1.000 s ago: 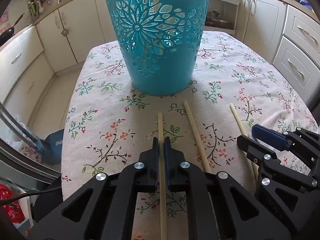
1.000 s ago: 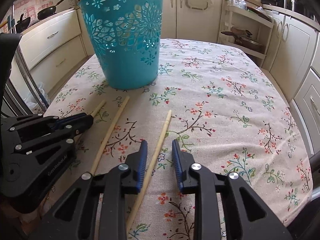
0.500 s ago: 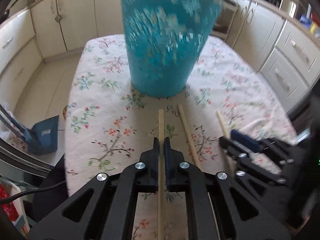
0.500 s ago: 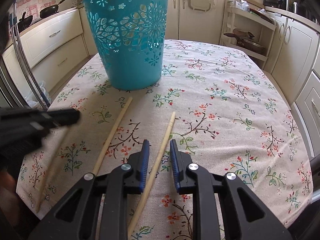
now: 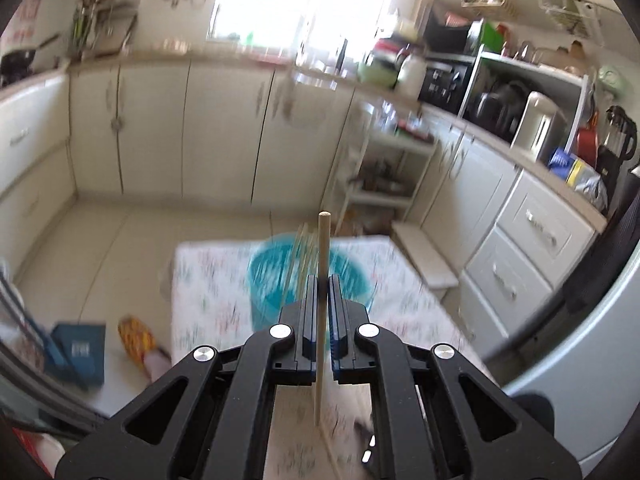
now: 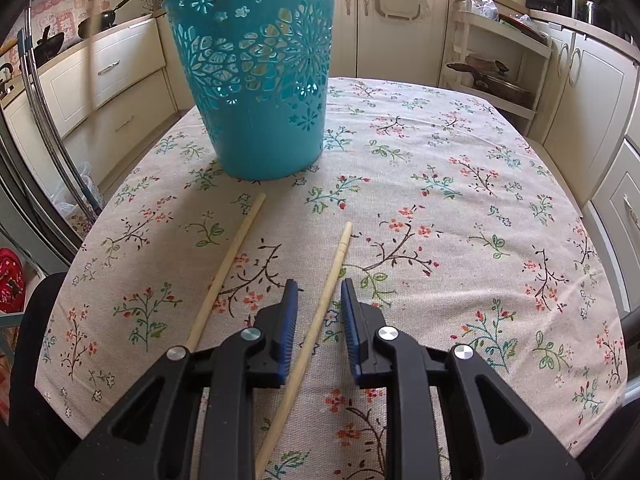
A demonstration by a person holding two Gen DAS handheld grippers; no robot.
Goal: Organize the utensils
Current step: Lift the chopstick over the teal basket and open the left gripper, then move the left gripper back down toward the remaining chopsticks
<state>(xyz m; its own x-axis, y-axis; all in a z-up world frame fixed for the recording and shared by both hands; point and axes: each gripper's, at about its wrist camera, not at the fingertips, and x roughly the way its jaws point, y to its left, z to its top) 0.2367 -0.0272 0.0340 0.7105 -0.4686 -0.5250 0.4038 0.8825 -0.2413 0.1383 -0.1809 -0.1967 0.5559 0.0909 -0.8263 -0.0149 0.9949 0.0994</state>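
Observation:
My left gripper (image 5: 323, 280) is shut on a wooden chopstick (image 5: 323, 240), held upright and high above the table. The teal cut-out basket (image 5: 272, 280) lies blurred below and ahead of it, its open top showing. In the right wrist view, my right gripper (image 6: 319, 286) sits low over the floral tablecloth (image 6: 460, 184). Its jaws stand apart around a second chopstick (image 6: 338, 256), with the pads clear of it. A third chopstick (image 6: 232, 264) lies to the left of that one. The teal basket (image 6: 260, 80) stands upright beyond both.
Cream kitchen cabinets (image 6: 592, 92) ring the table. A shelf rack with pans (image 6: 496, 76) stands at the back right. On the floor left of the table lie a patterned slipper (image 5: 138, 338) and a blue dustpan (image 5: 80, 352). A pale fridge side (image 5: 592, 360) rises at the right.
My left gripper lifted its chopstick off the table, rose high and tilted up, leaving the right wrist view. The right gripper and the two chopstick on the cloth stayed put.

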